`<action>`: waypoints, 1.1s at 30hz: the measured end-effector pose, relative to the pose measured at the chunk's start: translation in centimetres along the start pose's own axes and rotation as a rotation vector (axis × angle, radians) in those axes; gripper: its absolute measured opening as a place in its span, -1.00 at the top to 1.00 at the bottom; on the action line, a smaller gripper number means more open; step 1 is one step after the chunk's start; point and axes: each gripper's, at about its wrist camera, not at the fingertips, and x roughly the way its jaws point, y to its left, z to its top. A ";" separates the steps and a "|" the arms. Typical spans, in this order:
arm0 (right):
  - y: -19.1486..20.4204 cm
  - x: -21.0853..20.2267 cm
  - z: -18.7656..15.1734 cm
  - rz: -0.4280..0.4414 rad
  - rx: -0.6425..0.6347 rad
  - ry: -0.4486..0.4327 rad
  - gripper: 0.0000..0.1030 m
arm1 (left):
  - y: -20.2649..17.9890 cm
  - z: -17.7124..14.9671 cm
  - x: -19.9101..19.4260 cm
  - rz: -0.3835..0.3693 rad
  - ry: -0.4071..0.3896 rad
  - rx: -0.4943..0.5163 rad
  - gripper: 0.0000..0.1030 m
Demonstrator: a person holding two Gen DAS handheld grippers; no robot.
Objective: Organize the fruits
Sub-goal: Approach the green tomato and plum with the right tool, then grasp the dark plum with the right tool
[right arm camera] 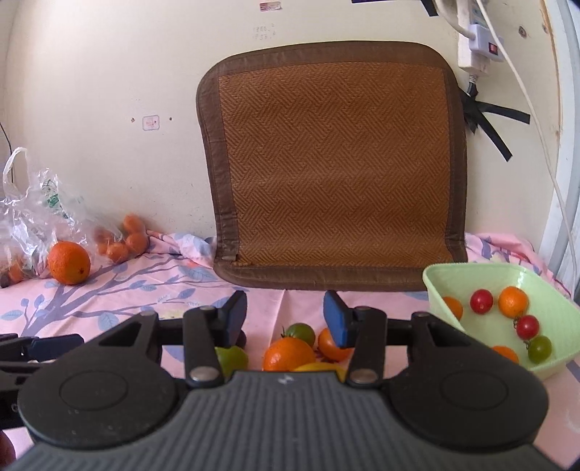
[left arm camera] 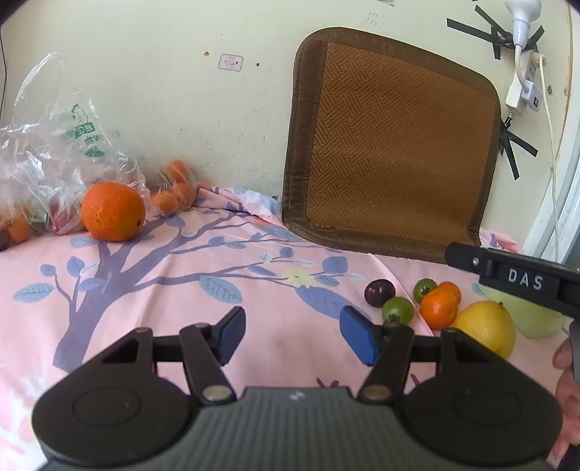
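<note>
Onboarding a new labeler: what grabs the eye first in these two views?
The big orange sits alone on the pink cloth at far left, beside a clear plastic bag of small oranges. A brown woven mat leans against the wall, centre back. At right, a green basket holds small oranges and cherry tomatoes, with loose fruit, including a yellow lemon, just left of it; both grippers are open and empty.

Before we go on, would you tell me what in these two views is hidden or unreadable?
- Plastic bag, left wrist view: its contents blur behind crinkled film; the left edge cuts it off.
- Yellow fruit, right wrist view: the right gripper body hides nearly all of it.
- Green basket, left wrist view: the other gripper's finger covers its inside.
- Wall writing, right wrist view: too small to read.
</note>
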 end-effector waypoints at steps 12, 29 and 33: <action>2.1 4.8 0.7 0.099 -0.081 0.178 0.05 | 2.7 0.2 1.0 -0.034 0.068 -0.160 -0.14; 4.3 3.9 -0.2 0.096 -0.250 0.144 0.43 | 2.7 0.3 0.9 -0.019 0.057 -0.153 -0.14; 2.8 -1.3 -0.7 0.094 -0.210 0.056 0.43 | 2.8 0.3 1.1 -0.019 0.059 -0.154 -0.14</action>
